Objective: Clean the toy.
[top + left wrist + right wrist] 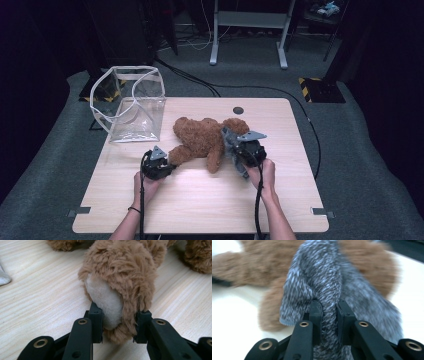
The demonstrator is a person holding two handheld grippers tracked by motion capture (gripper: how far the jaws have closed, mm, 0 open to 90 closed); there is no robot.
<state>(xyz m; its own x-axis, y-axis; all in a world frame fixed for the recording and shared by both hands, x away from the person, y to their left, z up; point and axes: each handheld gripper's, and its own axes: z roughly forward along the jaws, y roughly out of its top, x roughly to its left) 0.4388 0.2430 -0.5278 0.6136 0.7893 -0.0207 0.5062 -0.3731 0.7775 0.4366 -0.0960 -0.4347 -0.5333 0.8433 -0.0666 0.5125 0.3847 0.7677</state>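
A brown teddy bear (202, 140) lies in the middle of the wooden table (200, 205). The left gripper (117, 322) is clamped on the bear's paw, at lower left of the bear. The right gripper (329, 315) pinches a grey knitted cloth (322, 282) against the bear's right side. A clear plastic bag (132, 102) stands at upper left.

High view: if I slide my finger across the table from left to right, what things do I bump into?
Clear plastic bag with white trim → left gripper, pinching the paw of the furry brown teddy bear → grey knitted cloth → right gripper, shut on that cloth.
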